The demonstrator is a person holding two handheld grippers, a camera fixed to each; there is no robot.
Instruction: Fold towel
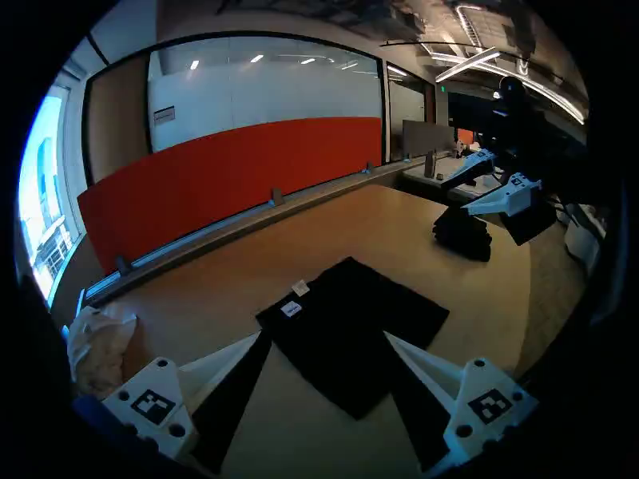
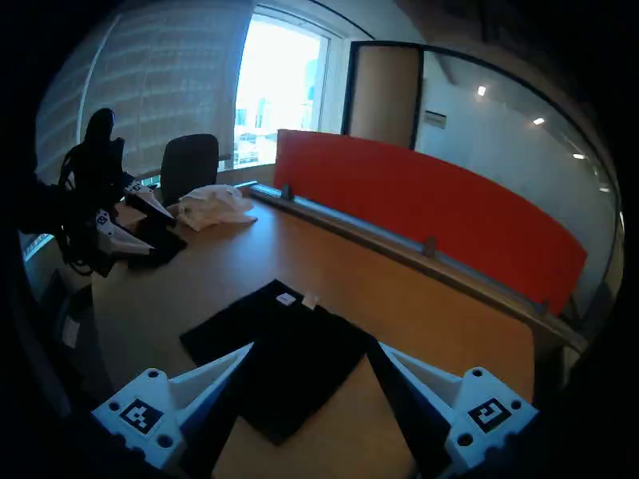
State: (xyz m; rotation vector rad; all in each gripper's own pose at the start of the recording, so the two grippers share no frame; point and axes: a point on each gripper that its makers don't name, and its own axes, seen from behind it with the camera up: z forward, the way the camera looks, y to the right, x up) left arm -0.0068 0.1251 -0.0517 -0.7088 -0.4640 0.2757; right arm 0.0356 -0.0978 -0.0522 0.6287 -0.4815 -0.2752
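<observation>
A black towel (image 1: 351, 335) lies flat on the wooden table (image 1: 359, 231) in overlapping layers, with a small white label at one corner. My left gripper (image 1: 327, 339) hovers open over its near edge, with nothing between the fingers. In the right gripper view the same towel (image 2: 287, 359) lies ahead, and my right gripper (image 2: 311, 347) is open above it, holding nothing. Each gripper also shows from afar: the right gripper (image 1: 455, 198) at the table's far side, the left gripper (image 2: 162, 234) at the left, held by a person in dark clothes.
A white crumpled cloth (image 2: 212, 206) lies near the table's end by an office chair (image 2: 188, 164). A dark bundle (image 1: 463, 233) sits under the distant right gripper. A red divider panel (image 1: 240, 176) runs along the table's far edge.
</observation>
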